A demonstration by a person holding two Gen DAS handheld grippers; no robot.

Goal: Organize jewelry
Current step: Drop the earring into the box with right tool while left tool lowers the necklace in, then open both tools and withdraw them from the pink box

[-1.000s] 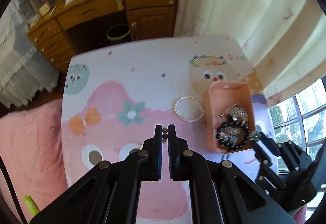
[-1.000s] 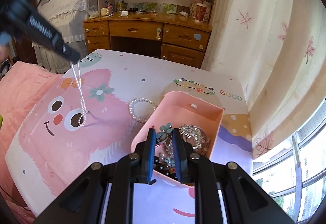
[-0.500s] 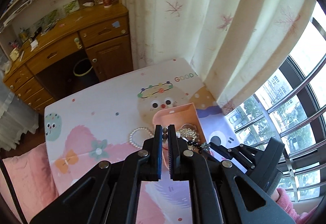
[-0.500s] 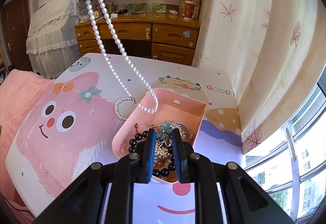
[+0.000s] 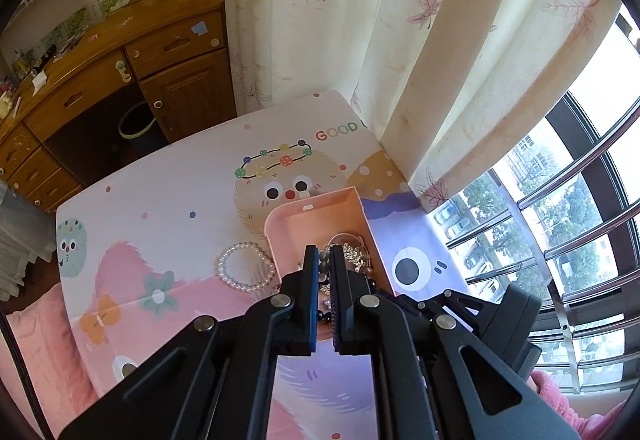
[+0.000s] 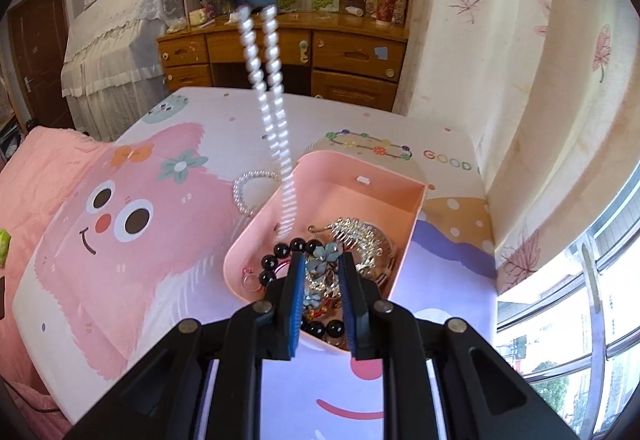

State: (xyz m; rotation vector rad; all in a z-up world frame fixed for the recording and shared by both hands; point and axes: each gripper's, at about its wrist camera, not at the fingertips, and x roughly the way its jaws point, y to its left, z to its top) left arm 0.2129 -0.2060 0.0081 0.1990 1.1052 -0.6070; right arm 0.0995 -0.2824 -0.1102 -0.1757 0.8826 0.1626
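Left tool (image 6: 256,5) entered the right wrist view from 11 o'clock, jaws clamped on a white pearl necklace (image 6: 272,111); the doubled strand hung down, and its lower loop reached into the pink tray (image 6: 416,207) at the tray's 9 o'clock wall. In the left wrist view the same tool (image 5: 326,252) showed its jaws closed, tips poised above the tray (image 5: 316,209); the strand itself could hardly be made out between them there. Right tool (image 6: 322,260) sat low over the near end of the tray, its jaws just opening, slightly parted, with a blue flower piece (image 6: 326,252) seen between the tips; whether the pads pressed on it could not be told. Tray contents: black bead bracelet (image 6: 280,252), silver sparkly piece (image 6: 360,236), small ring (image 6: 248,274) at the tray's 8 o'clock corner. A pearl bracelet (image 6: 246,185) lay on the cartoon-printed worktop (image 6: 120,240), just outside the tray at its 10 o'clock side; in the left wrist view this bracelet (image 5: 246,272) sat at 9 o'clock of the tray. A wooden desk (image 6: 352,51) stood at 12 o'clock, a curtain (image 6: 520,79) at 2 o'clock.
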